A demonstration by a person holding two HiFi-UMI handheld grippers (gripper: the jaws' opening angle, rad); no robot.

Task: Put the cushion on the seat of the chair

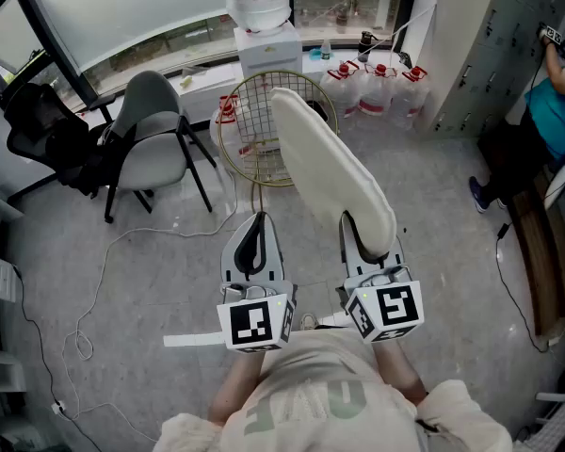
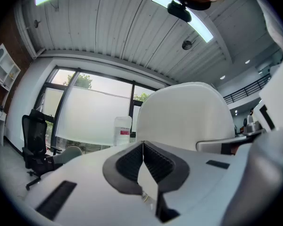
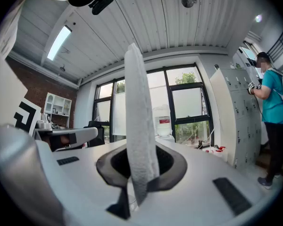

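Observation:
A flat white cushion (image 1: 334,172) stands on edge in the air, held by its near rim in my right gripper (image 1: 365,238), whose jaws are shut on it. In the right gripper view the cushion (image 3: 139,131) rises as a thin white slab between the dark pads. My left gripper (image 1: 252,243) hovers just left of it with its pads (image 2: 142,161) pressed together and nothing between them; the cushion (image 2: 186,119) fills the background there. The grey chair (image 1: 153,149) with black legs stands at the far left, its seat bare.
A black office chair (image 1: 42,125) stands left of the grey chair. A round wire fan guard (image 1: 264,125), a water dispenser (image 1: 264,26) and several jugs (image 1: 381,88) stand at the back. A cable (image 1: 104,281) trails over the floor. A person (image 1: 556,111) stands at lockers on the right.

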